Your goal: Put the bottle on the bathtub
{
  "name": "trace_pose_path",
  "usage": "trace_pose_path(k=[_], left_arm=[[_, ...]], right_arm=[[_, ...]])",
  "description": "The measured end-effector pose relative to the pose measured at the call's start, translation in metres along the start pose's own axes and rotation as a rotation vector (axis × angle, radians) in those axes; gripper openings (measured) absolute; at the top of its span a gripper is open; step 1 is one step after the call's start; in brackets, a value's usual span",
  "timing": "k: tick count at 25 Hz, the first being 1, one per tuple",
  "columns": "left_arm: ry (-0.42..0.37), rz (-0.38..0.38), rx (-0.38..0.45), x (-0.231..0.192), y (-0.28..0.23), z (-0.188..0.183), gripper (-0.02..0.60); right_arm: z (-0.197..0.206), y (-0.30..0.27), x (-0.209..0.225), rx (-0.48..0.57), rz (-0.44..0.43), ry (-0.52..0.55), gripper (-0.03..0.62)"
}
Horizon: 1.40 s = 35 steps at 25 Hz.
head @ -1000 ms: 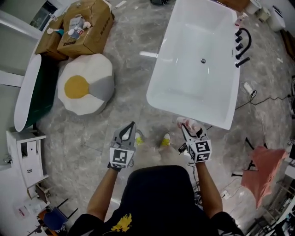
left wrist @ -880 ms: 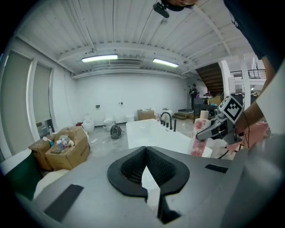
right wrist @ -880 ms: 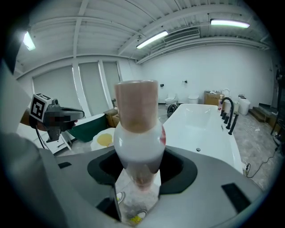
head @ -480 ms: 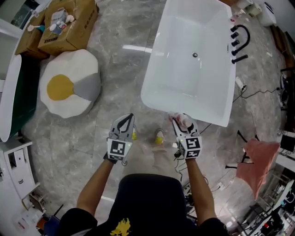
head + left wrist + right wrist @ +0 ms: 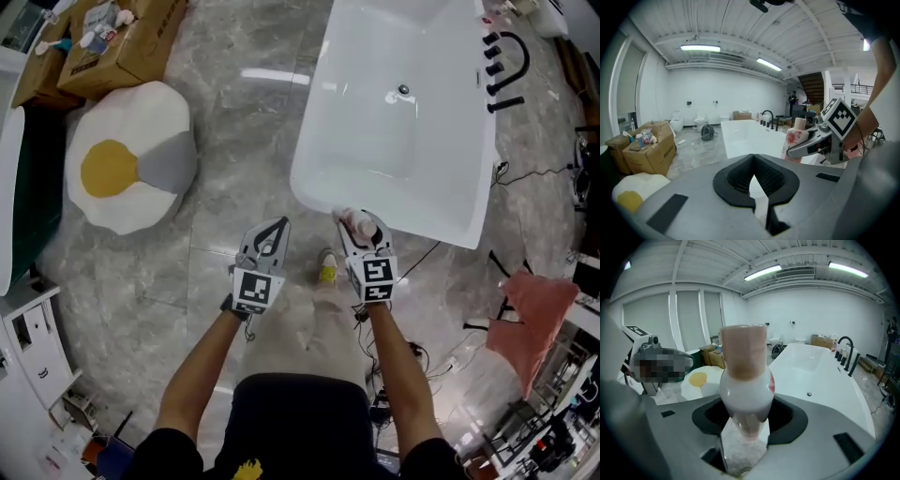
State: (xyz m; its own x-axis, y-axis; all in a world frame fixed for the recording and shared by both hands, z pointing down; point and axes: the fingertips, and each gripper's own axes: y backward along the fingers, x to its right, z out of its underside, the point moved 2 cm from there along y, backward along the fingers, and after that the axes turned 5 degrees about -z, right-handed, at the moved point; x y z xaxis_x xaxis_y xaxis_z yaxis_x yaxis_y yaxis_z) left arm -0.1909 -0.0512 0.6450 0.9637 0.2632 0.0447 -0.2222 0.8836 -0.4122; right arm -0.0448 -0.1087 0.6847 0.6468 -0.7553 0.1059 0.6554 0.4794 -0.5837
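Seen from above, the right gripper (image 5: pixel 364 236) carries the bottle (image 5: pixel 355 221) at the bathtub's (image 5: pixel 323 183) near rim. Only its own view shows the jaws clamped on the bottle's lower body. The left gripper (image 5: pixel 752 161) has its jaws pressed together on nothing.

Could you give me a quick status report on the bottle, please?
Left gripper shut, empty. Right gripper shut on bottle, upright. Bottle at bathtub near end, not yet set down. Nothing seen blocking the rim.

We see a grey marbled floor (image 5: pixel 234 141). On it rest a white bathtub (image 5: pixel 366 159) at one o'clock, an egg-shaped cushion (image 5: pixel 127 183) at ten, and cardboard boxes (image 5: pixel 141 56) at eleven.
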Motion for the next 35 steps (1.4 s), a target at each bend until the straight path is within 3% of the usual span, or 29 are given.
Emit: trace_pose_path(k=[13,18,26,31,35], left_arm=[[0.036,0.004,-0.028,-0.011,-0.027,0.033,0.018],[0.044,0.001,-0.037,-0.012,-0.032,0.041,0.018],[0.058,0.013,-0.041,-0.005,-0.036,0.042,0.018],[0.060,0.024,-0.043,0.000,-0.037,0.042,0.018],[0.059,0.030,-0.042,0.001,-0.037,0.042,0.018]], right_arm=[[0.044,-0.081,-0.003,-0.084,-0.069,0.092,0.219],[0.050,-0.084,-0.010,-0.059,-0.071,0.130,0.224],[0.048,-0.086,-0.008,-0.057,-0.070,0.108,0.227],[0.056,-0.090,-0.008,-0.090,-0.065,0.116,0.232],[0.062,-0.091,-0.007,-0.102,-0.054,0.091,0.264]])
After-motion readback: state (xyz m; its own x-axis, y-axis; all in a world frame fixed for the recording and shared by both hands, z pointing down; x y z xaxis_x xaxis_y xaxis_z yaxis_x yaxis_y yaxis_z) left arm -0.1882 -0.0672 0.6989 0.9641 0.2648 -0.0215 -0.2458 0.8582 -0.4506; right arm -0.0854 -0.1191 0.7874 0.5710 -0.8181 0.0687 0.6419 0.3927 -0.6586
